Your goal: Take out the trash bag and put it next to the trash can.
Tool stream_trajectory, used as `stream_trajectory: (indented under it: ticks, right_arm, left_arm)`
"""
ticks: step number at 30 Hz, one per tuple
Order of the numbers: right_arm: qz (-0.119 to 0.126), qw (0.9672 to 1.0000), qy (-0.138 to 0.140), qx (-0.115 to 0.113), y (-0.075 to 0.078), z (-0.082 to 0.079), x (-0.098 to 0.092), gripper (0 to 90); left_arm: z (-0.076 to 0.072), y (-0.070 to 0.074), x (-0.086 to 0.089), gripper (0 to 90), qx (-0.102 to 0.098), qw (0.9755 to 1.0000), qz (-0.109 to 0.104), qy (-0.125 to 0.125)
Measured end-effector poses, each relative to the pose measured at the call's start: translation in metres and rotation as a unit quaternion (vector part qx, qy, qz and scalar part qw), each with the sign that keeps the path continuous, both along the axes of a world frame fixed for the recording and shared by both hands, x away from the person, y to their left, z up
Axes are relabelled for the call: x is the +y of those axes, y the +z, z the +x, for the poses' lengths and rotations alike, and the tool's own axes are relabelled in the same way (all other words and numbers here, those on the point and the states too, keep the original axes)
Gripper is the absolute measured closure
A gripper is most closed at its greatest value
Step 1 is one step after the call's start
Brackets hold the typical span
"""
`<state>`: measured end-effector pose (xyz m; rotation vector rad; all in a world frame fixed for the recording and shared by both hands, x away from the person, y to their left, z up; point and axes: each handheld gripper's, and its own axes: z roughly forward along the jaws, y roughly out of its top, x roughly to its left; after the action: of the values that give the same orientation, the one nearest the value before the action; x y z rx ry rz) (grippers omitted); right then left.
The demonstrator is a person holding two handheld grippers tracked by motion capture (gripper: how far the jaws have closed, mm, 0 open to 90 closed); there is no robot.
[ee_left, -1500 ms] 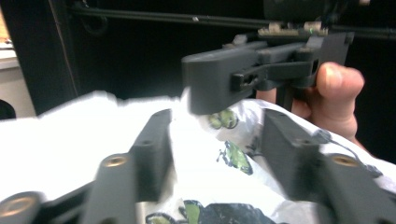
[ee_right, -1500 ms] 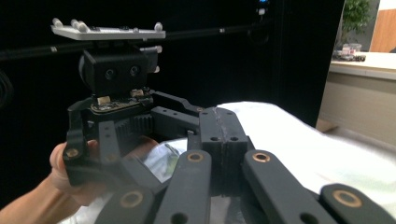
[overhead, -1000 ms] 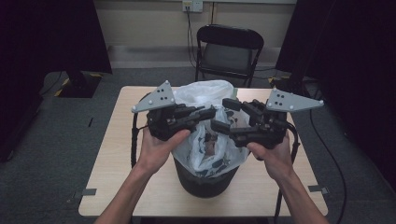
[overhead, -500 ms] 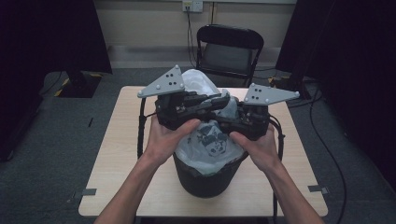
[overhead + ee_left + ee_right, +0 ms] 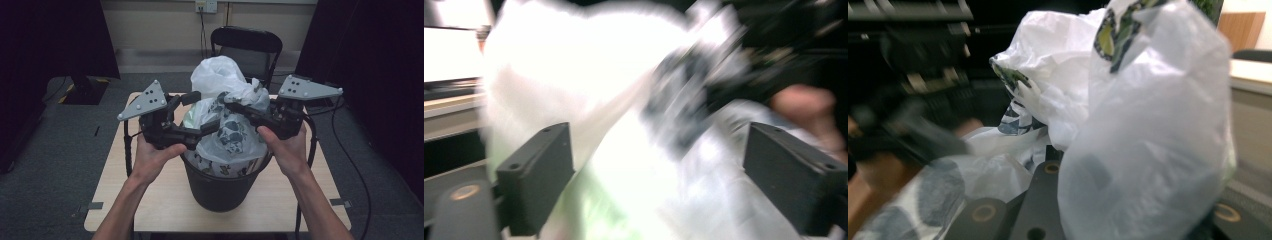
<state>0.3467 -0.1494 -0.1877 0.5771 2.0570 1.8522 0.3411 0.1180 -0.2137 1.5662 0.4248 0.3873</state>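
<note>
High view has my two hands over a black bin (image 5: pixel 220 185) that stands on the tabletop (image 5: pixel 125 200), a chair (image 5: pixel 247 45) behind it. A white plastic bag with dark printed patches (image 5: pixel 225 125) sits in the bin and rises well above its rim. My left gripper (image 5: pixel 200 112) comes at the bag from the left, my right gripper (image 5: pixel 232 100) from the right, both level with its upper part.

Through the left gripper view, blurred by motion, my jaws stand wide apart with the bag (image 5: pixel 624 150) between them, not pinched as far as I can tell.

Along the right gripper view, the bag's film (image 5: pixel 1148 150) drapes over my jaws and hides the tips, so I cannot tell whether that gripper is closed on the plastic or only pressed into it.
</note>
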Motion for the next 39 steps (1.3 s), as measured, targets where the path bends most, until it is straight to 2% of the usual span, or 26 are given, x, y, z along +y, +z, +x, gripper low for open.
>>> stream_trajectory:
  ticks: [2, 5, 7, 10, 11, 12, 13, 14, 16, 17, 18, 19, 20, 21, 22, 23, 24, 25, 26, 28, 30, 33, 35, 36, 37, 39]
  right_arm:
    - [0.006, 1.0, 0.006, -0.003, 0.005, 0.0, 0.003, 89.1]
    - [0.008, 0.9998, 0.018, -0.006, 0.009, -0.003, 0.012, 89.1]
    - [0.009, 0.9997, 0.022, -0.007, 0.01, -0.004, 0.015, 89.1]
    - [0.021, 0.999, 0.041, 0.002, 0.01, -0.005, 0.022, 89.1]
    - [0.021, 0.999, 0.041, 0.002, 0.01, -0.005, 0.022, 89.1]
    - [0.028, 0.9986, 0.045, 0.002, 0.012, -0.006, 0.022, 89.1]
    - [0.029, 0.9987, 0.042, 0.0, 0.012, -0.006, 0.021, 89.1]
    - [0.031, 0.9986, 0.042, 0.0, 0.012, -0.007, 0.021, 89.1]
    - [0.032, 0.9986, 0.043, -0.001, 0.012, -0.007, 0.019, 88.2]
    - [0.032, 0.9986, 0.043, -0.001, 0.012, -0.007, 0.019, 88.2]
    - [0.035, 0.9985, 0.041, 0.003, 0.01, -0.006, 0.016, 78.5]
    - [0.035, 0.9985, 0.041, 0.003, 0.01, -0.006, 0.016, 78.5]
    - [0.034, 0.9989, 0.031, 0.001, 0.008, -0.008, 0.012, 55.4]
    - [0.034, 0.9991, 0.023, 0.002, 0.007, -0.009, 0.009, 44.2]
    - [0.035, 0.9992, 0.016, 0.004, 0.006, -0.01, 0.005, 36.6]
    - [0.035, 0.9992, 0.016, 0.004, 0.006, -0.01, 0.005, 36.6]
    - [0.035, 0.9994, 0.007, 0.0, 0.003, -0.012, -0.004, 30.2]
    - [0.035, 0.9994, 0.007, 0.0, 0.003, -0.012, -0.004, 30.2]
    - [0.038, 0.9993, 0.004, 0.001, -0.001, -0.011, -0.012, 26.5]
    - [0.035, 0.9994, 0.003, 0.001, -0.006, -0.01, -0.017, 24.1]
    - [0.029, 0.9995, 0.001, 0.006, -0.011, -0.007, -0.018, 19.4]
    - [0.024, 0.9996, 0.005, 0.01, -0.017, -0.005, -0.017, 16.8]
    - [0.018, 0.9996, 0.019, 0.012, -0.022, -0.002, -0.009, 15.8]
    - [0.012, 0.9996, 0.02, 0.014, -0.024, 0.0, -0.004, 15.9]
    - [0.001, 0.9996, 0.022, 0.016, -0.025, 0.001, 0.001, 15.8]
    - [-0.015, 0.9995, 0.022, 0.015, -0.027, 0.004, 0.011, 16.1]
  left_arm:
    - [0.003, -0.001, -0.007, 10.0, 0.009, 0.9999, 0.007, -0.003]
    - [0.005, -0.001, -0.015, 6.1, 0.003, 0.9998, 0.019, 0.003]
    - [0.008, -0.001, -0.021, 5.4, 0.01, 0.9998, 0.016, -0.008]
    - [0.01, -0.002, -0.029, 4.8, 0.014, 0.999, 0.03, -0.028]
    - [0.01, -0.002, -0.029, 10.3, 0.014, 0.999, 0.03, -0.028]
    - [0.01, -0.002, -0.029, 20.7, 0.006, 0.9985, 0.042, -0.035]
    - [0.01, -0.002, -0.029, 29.9, 0.006, 0.9985, 0.042, -0.035]
    - [0.01, -0.003, -0.027, 43.1, 0.006, 0.9973, 0.045, -0.058]
    - [0.009, -0.003, -0.027, 64.5, 0.003, 0.9969, 0.048, -0.063]
    - [0.008, -0.003, -0.027, 64.5, 0.001, 0.9963, 0.054, -0.066]
    - [0.007, -0.004, -0.026, 82.3, 0.006, 0.9955, 0.061, -0.072]
    - [0.007, -0.004, -0.026, 85.4, 0.006, 0.9955, 0.061, -0.072]
    - [0.007, -0.004, -0.025, 86.5, 0.01, 0.9955, 0.061, -0.071]
    - [0.008, -0.003, -0.02, 86.8, 0.013, 0.9956, 0.062, -0.069]
    - [0.01, -0.002, -0.016, 87.0, 0.017, 0.996, 0.055, -0.068]
    - [0.01, -0.002, -0.016, 87.0, 0.017, 0.996, 0.055, -0.068]
    - [0.011, 0.001, -0.008, 86.9, 0.02, 0.997, 0.044, -0.061]
    - [0.011, 0.001, -0.008, 86.9, 0.02, 0.997, 0.044, -0.061]
    - [0.012, 0.005, -0.001, 87.0, 0.019, 0.9977, 0.03, -0.058]
    - [0.011, 0.007, 0.002, 86.9, 0.018, 0.998, 0.024, -0.057]
    - [0.01, 0.017, 0.006, 86.9, 0.005, 0.9987, 0.016, -0.049]
    - [0.01, 0.021, 0.006, 87.0, 0.004, 0.9987, 0.01, -0.049]
    - [0.012, 0.022, 0.003, 87.0, 0.01, 0.9978, -0.011, -0.065]
    - [0.012, 0.022, 0.003, 87.0, 0.01, 0.9978, -0.011, -0.065]
    - [0.011, 0.022, 0.001, 87.0, 0.009, 0.997, -0.021, -0.073]
    - [0.01, 0.023, -0.008, 87.0, 0.012, 0.9957, -0.022, -0.089]
